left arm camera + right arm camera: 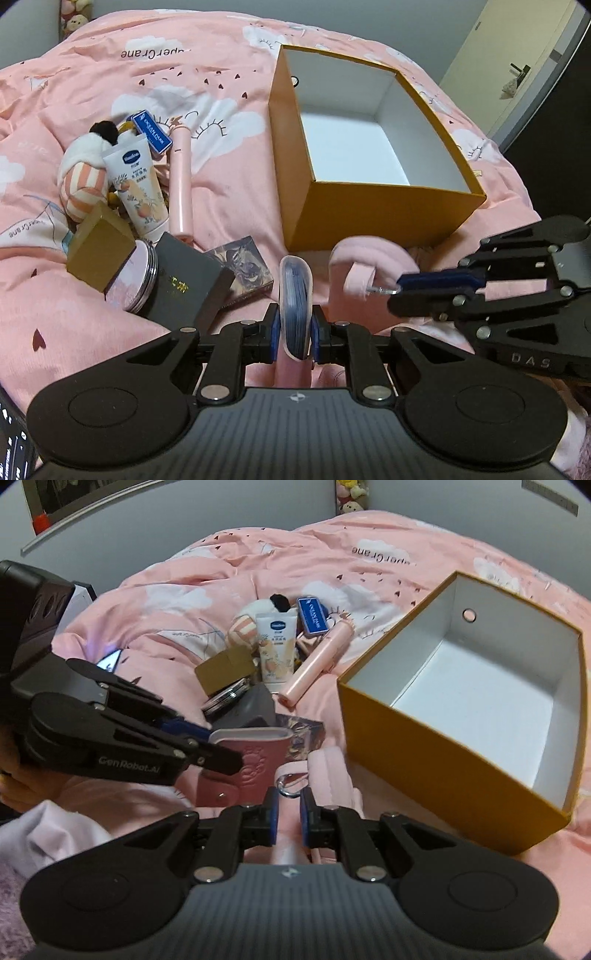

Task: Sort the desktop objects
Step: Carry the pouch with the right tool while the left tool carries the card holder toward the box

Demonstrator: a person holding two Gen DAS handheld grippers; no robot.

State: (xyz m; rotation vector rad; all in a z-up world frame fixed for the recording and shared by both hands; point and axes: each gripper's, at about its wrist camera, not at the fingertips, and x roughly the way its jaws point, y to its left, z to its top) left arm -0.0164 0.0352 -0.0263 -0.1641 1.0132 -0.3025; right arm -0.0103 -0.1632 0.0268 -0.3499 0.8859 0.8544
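Note:
An open orange box [369, 206] with a white, empty inside stands on the pink bedspread; it also shows in the right wrist view [436, 760]. My left gripper [294, 330] is shut on a pink leather key case [294, 295], held edge-on; the case shows flat in the right wrist view [251, 768]. My right gripper [289, 808] is shut on the metal key ring [290, 784] at the case's strap. It appears in the left wrist view [397, 291] at the right. A pile of objects lies left of the box.
The pile holds a Vaseline tube [138, 188], a pink cylinder [181, 184], a blue tin [152, 131], a plush toy [85, 173], a tan box [98, 251], a round tin [135, 280], a black box [184, 288] and a card pack [243, 269].

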